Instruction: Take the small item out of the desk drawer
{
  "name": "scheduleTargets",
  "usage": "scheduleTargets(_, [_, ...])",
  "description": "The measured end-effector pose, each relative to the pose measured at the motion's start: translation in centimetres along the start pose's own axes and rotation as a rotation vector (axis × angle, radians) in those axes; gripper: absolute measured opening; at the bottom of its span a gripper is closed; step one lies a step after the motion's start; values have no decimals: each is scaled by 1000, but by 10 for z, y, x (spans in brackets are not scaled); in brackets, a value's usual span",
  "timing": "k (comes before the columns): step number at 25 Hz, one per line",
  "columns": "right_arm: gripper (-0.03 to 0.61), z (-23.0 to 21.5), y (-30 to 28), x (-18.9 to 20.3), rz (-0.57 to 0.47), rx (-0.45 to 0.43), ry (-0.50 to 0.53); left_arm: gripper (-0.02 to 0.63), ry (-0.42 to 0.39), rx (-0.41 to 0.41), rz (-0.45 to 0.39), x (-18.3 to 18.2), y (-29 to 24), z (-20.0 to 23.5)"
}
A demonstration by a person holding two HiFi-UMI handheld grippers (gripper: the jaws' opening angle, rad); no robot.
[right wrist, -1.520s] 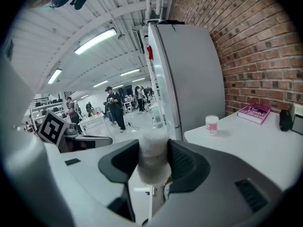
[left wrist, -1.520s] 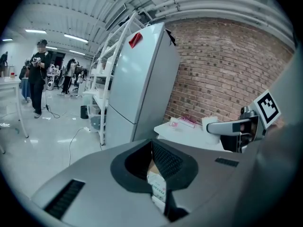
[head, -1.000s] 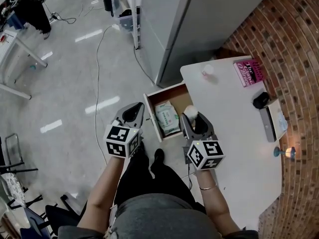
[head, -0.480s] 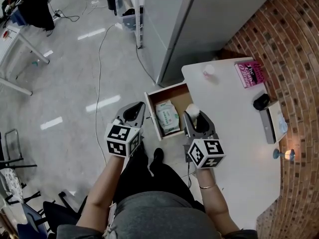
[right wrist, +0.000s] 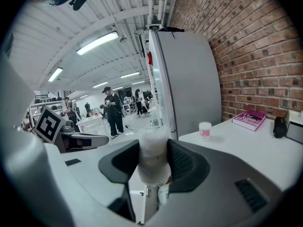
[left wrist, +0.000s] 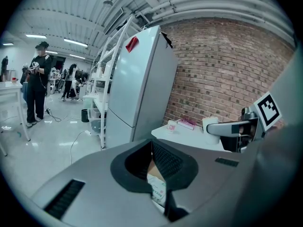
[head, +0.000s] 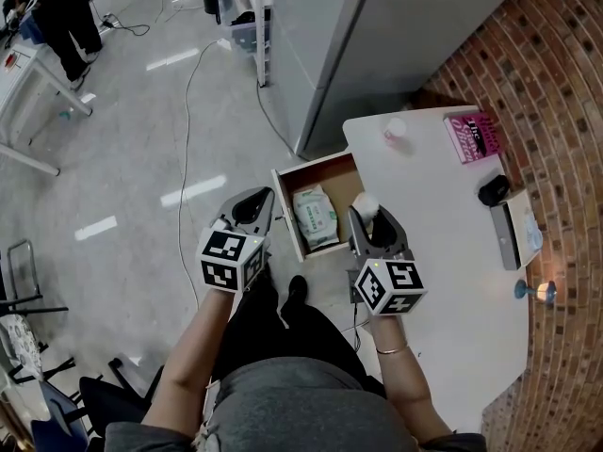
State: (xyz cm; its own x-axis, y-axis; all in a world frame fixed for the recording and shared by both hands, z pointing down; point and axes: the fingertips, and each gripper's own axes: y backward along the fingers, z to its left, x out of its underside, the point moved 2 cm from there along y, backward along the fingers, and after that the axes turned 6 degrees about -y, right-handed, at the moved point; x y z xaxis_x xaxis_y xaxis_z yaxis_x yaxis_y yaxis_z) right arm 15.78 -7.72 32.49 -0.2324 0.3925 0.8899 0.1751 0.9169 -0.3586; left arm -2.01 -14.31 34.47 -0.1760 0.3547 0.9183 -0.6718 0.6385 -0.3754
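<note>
The wooden drawer stands pulled out from the white desk, and a pale green pack of wipes lies in it. My right gripper hangs over the desk's left edge beside the drawer, shut on a small white container. In the right gripper view the container stands upright with my right gripper pressing both its sides. My left gripper hovers left of the drawer, over the floor, shut and holding nothing. In the left gripper view the wipes show beyond my left gripper.
On the desk sit a small cup with a pink label, a pink book, a black object, a white box and a small lamp. A grey cabinet stands behind. A cable crosses the floor.
</note>
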Motion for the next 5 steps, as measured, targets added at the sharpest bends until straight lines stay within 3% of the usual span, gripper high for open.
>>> scheduleTargets(5, [177,1,-1,2,4,-2,3,23,2,-1,-3,1,-1,1])
